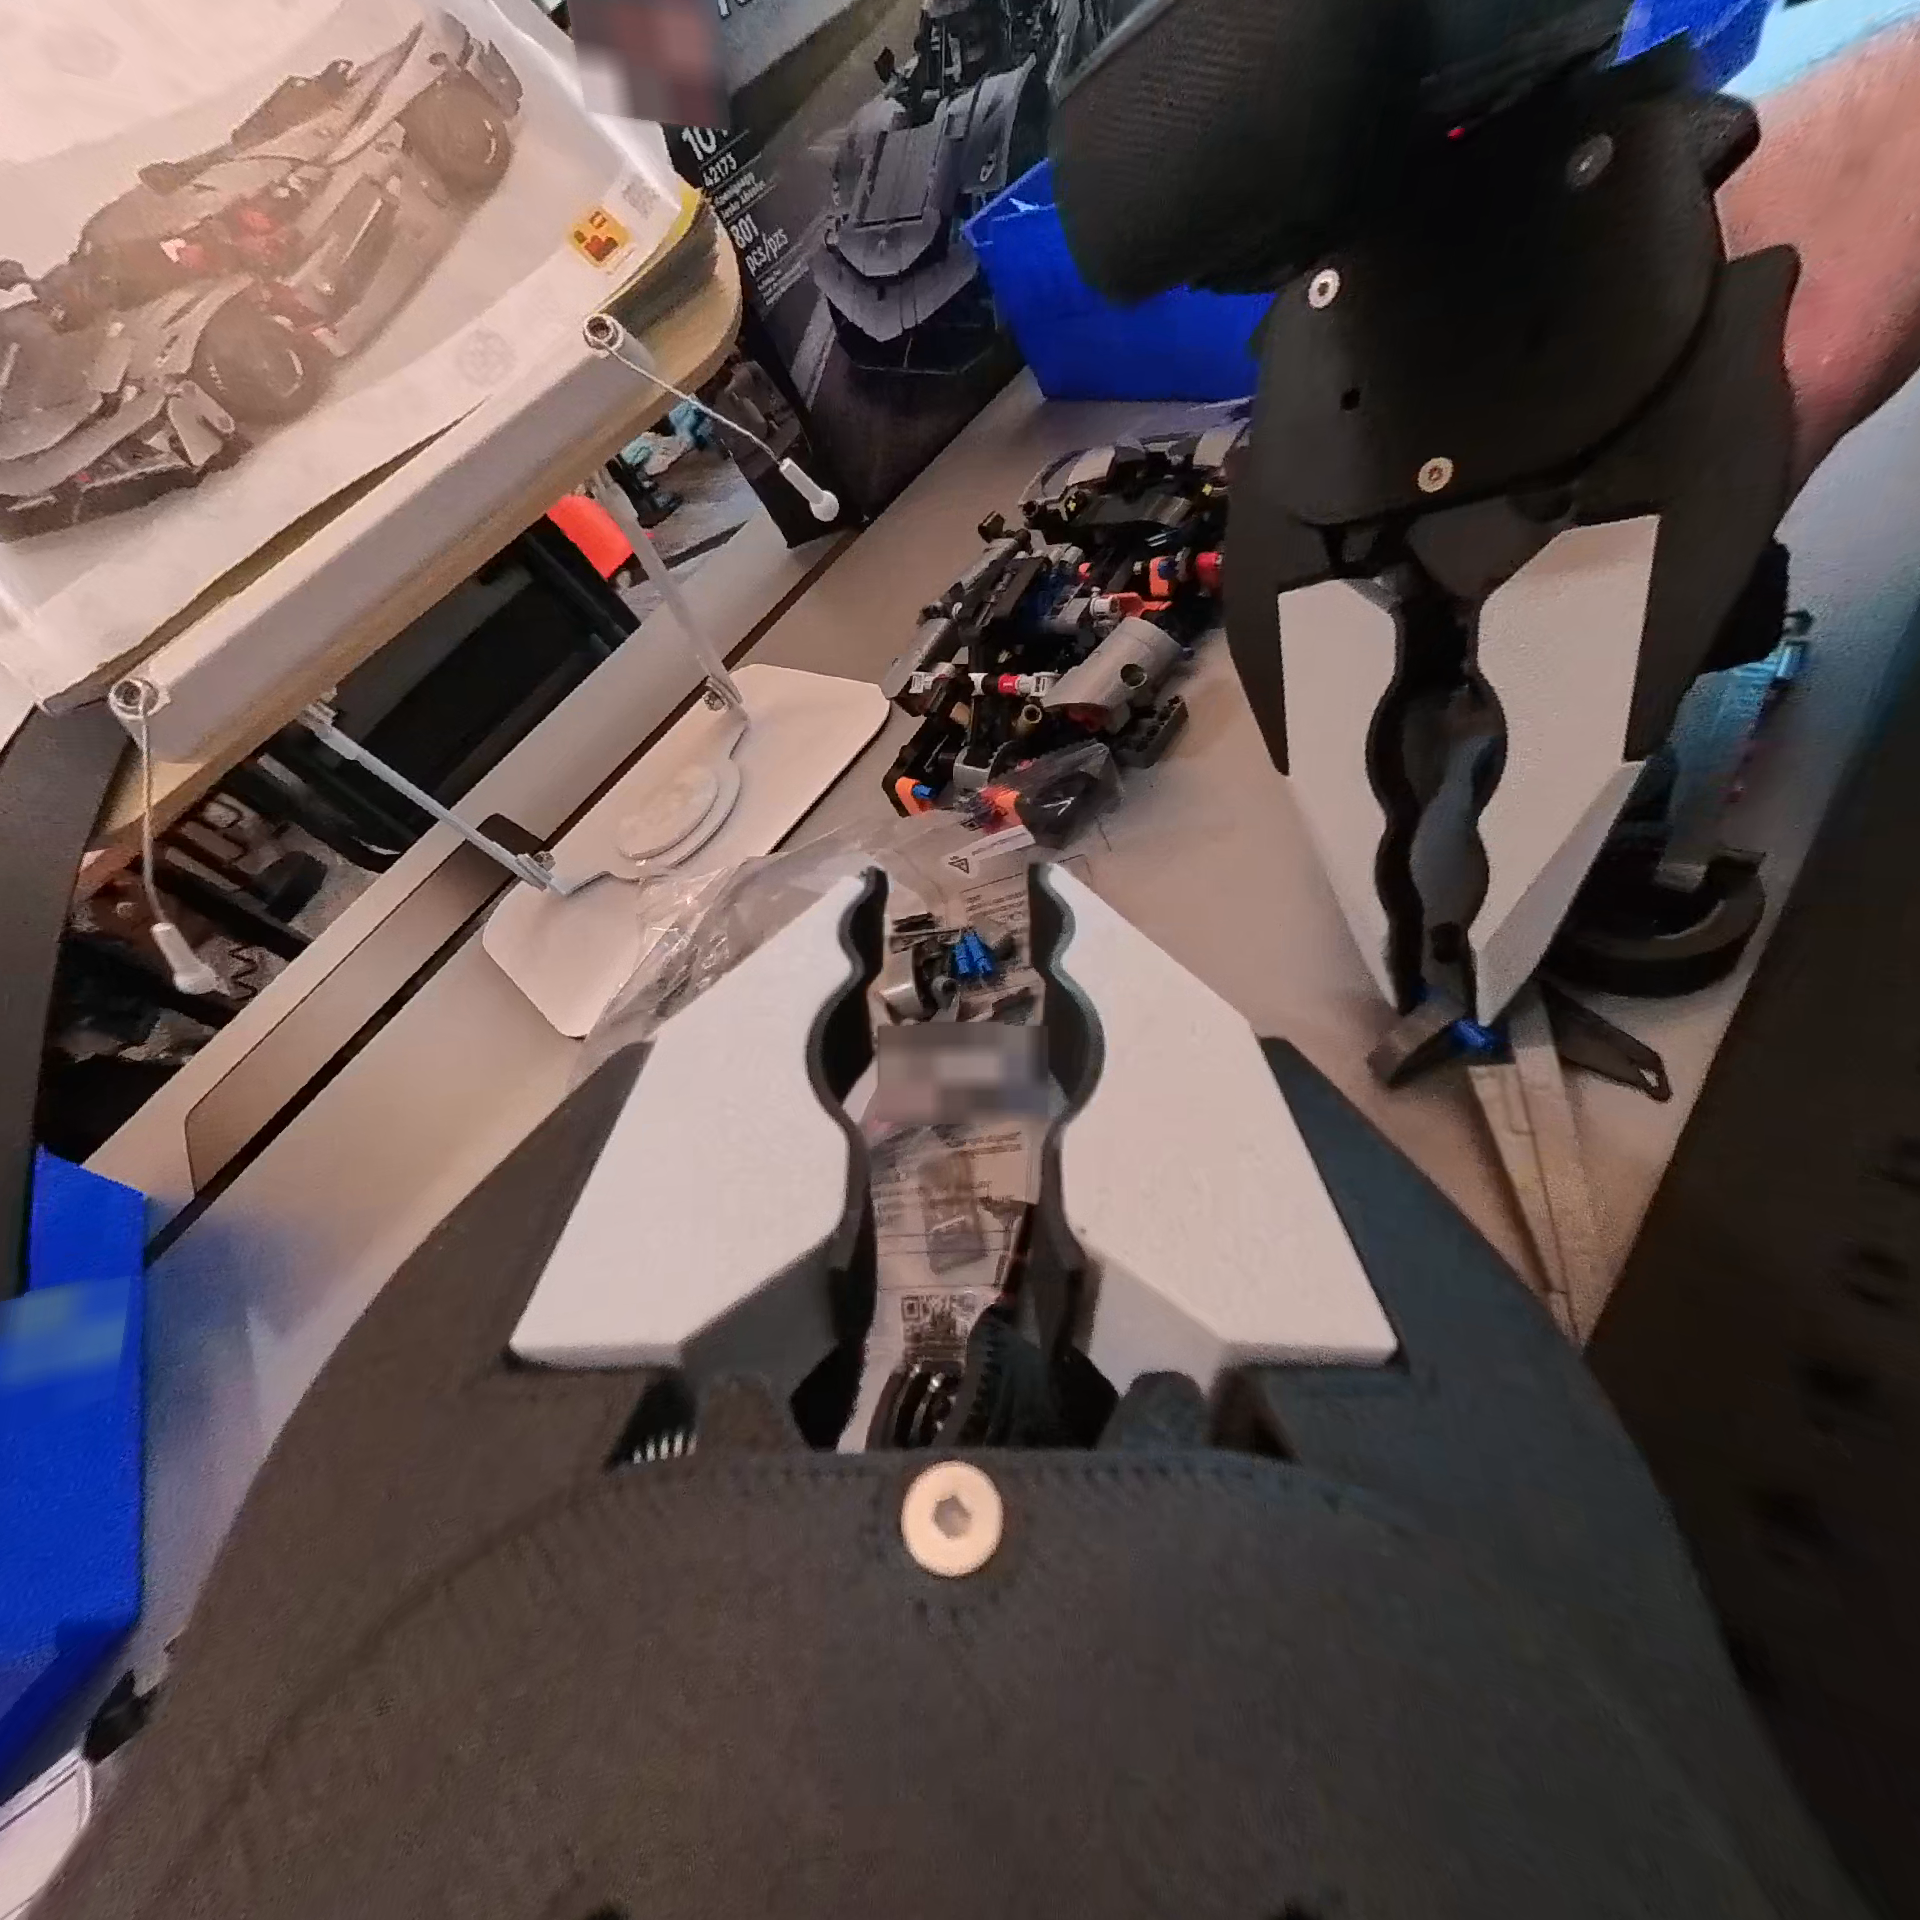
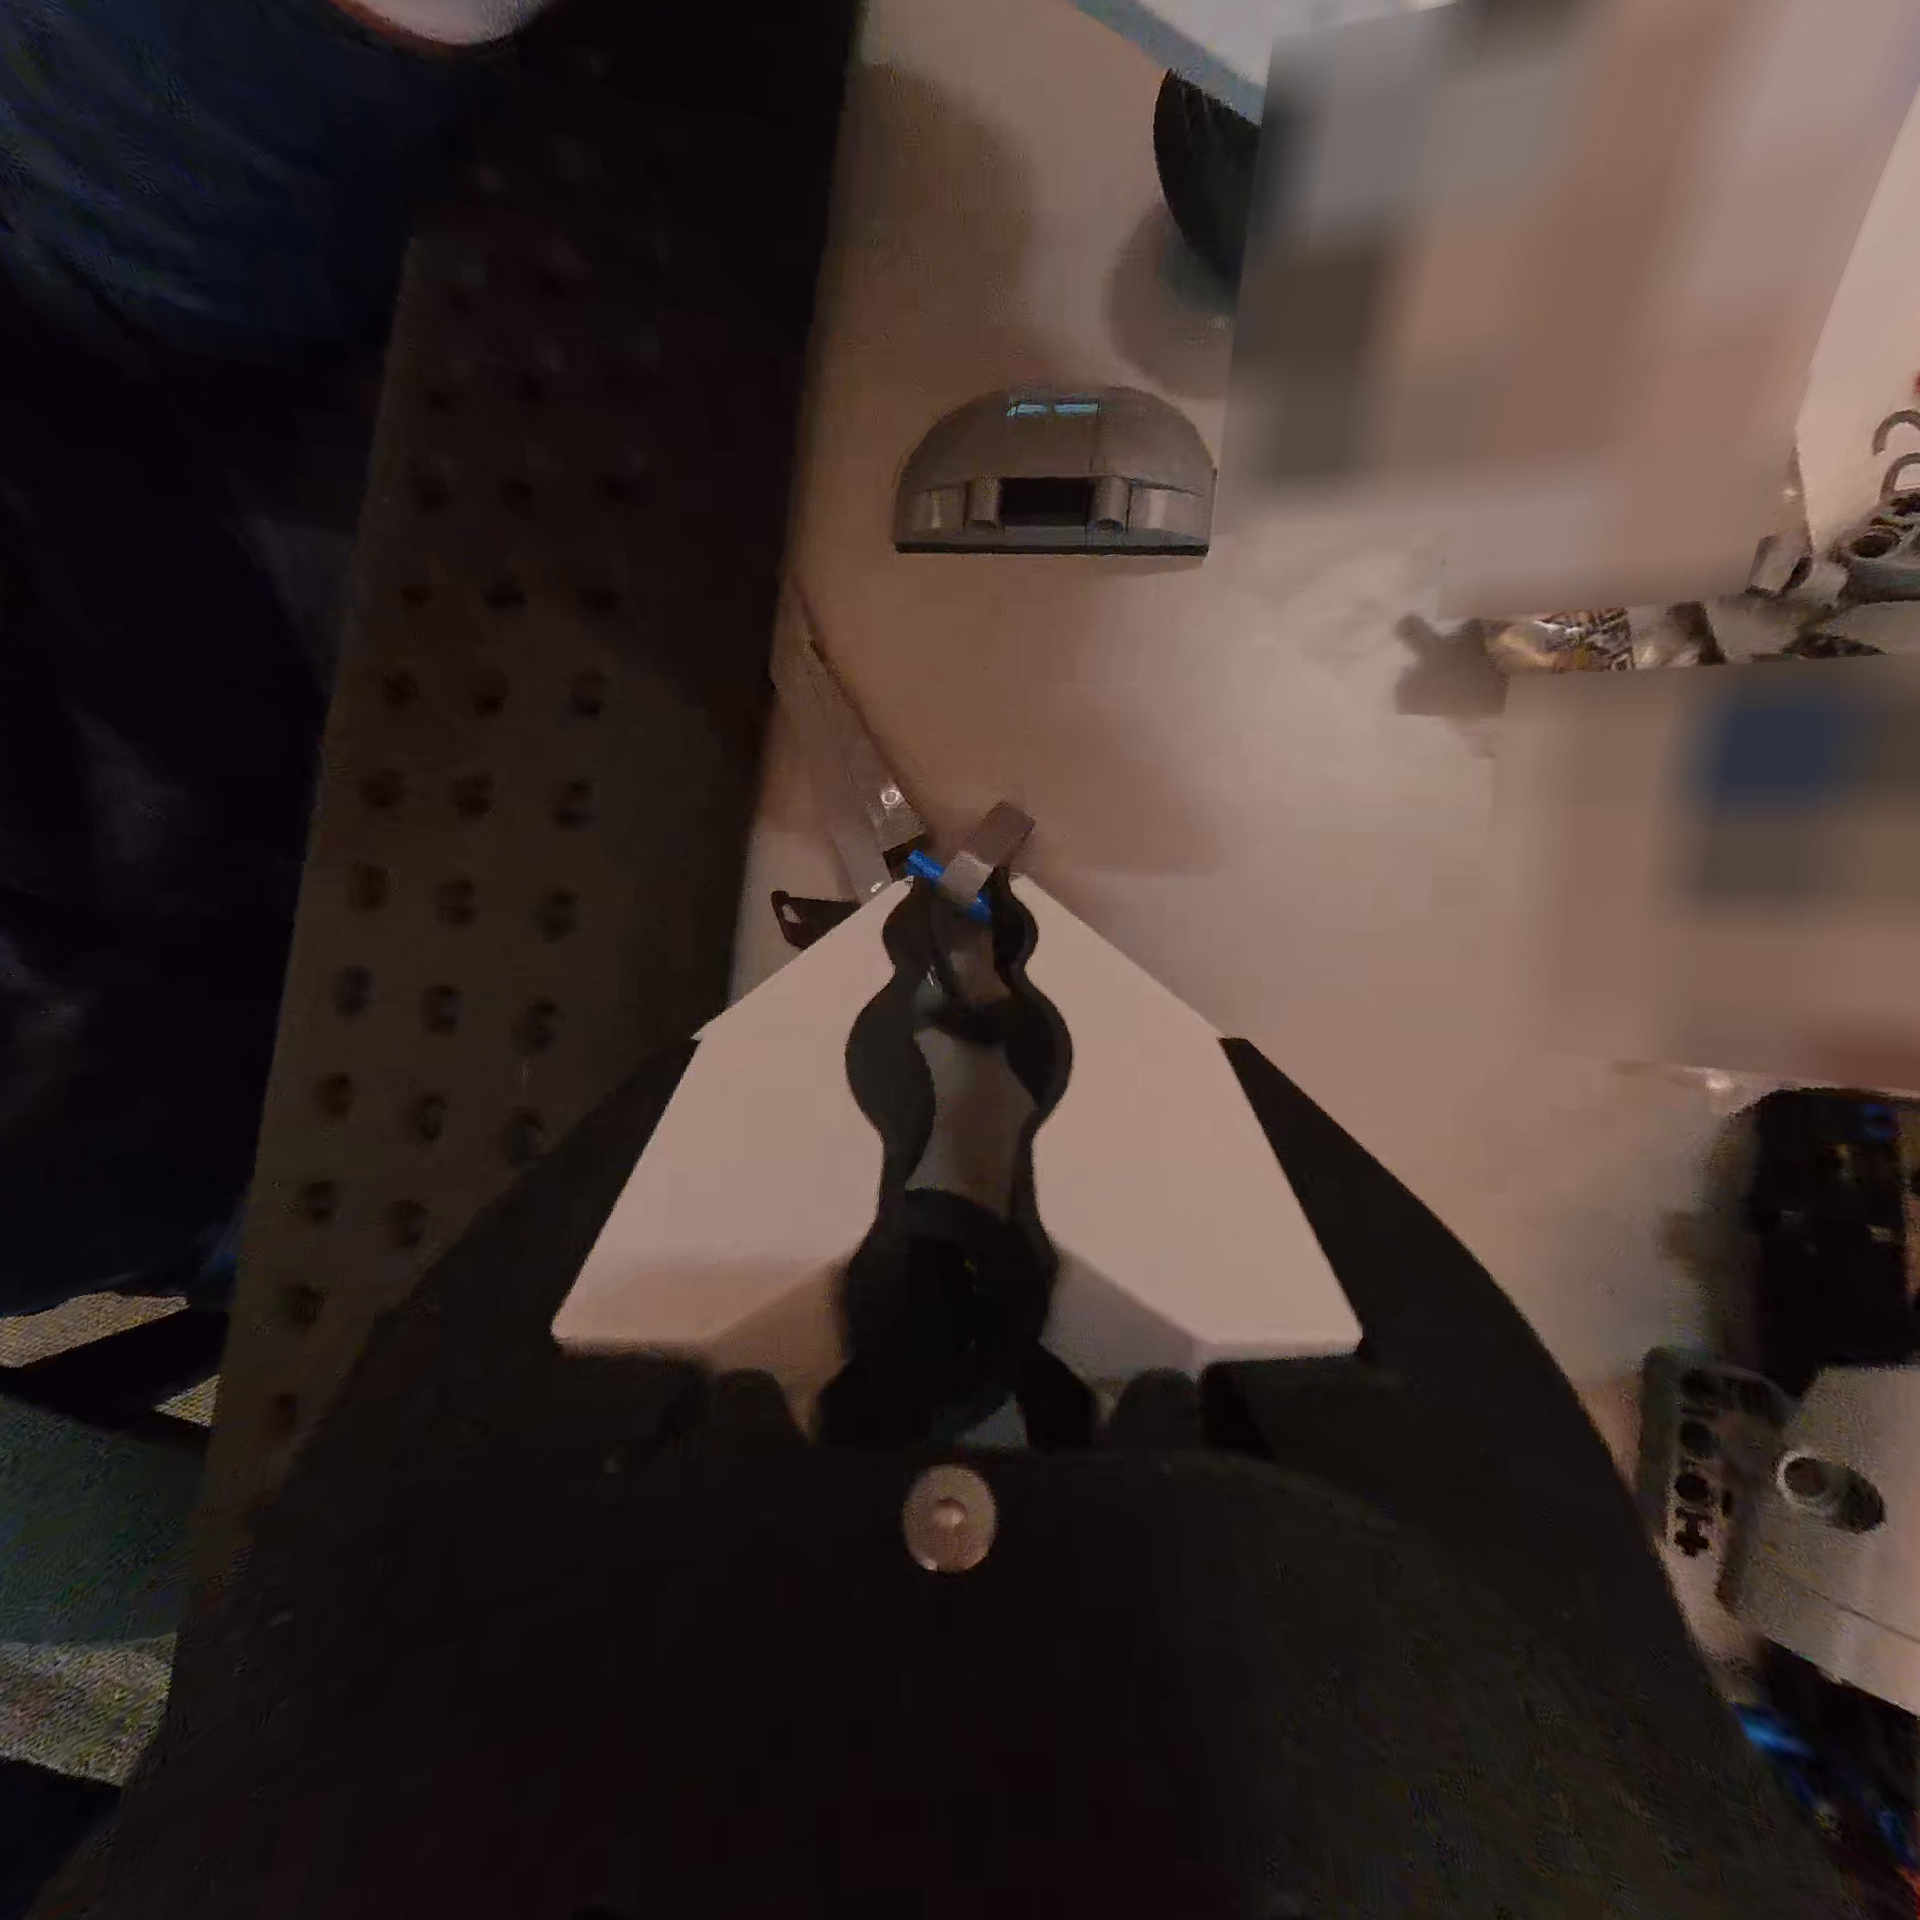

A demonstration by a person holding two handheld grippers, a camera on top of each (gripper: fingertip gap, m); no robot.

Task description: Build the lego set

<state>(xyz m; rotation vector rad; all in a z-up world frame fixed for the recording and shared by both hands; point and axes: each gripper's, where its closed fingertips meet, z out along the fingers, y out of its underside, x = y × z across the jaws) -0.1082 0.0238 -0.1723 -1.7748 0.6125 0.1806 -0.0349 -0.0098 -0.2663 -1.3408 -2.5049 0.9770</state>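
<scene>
The desk (image 1: 1226,862) is crowded: an instruction booklet (image 1: 260,270) sits tilted on a white stand (image 1: 665,831) at the left, a dark product box (image 1: 883,260) and a blue bin (image 1: 1081,312) stand behind, and the part-built car model (image 1: 1049,665) lies mid-desk, its long axis running away from the left wrist camera toward the box. A clear bag of parts (image 1: 956,997) lies just in front of the model, directly beyond the left gripper (image 1: 956,883), whose jaws stand spread with the bag visible through the gap and nothing held between them. The right gripper (image 1: 1439,997) points steeply down to the desk at the right of the model; its jaws are closed on a small grey piece with a blue pin (image 2: 961,883), and in the right wrist view the pin lies crosswise at the fingertips. Grey and black flat pieces (image 1: 1527,1101) lie on the desk directly beneath that gripper. A grey curved panel (image 2: 1055,473) rests apart on bare desk beyond it. A dark perforated surface (image 2: 499,779) borders the desk edge at the left of the right wrist view, limiting room on that side. Bare desk shows between the bag and the right gripper.
</scene>
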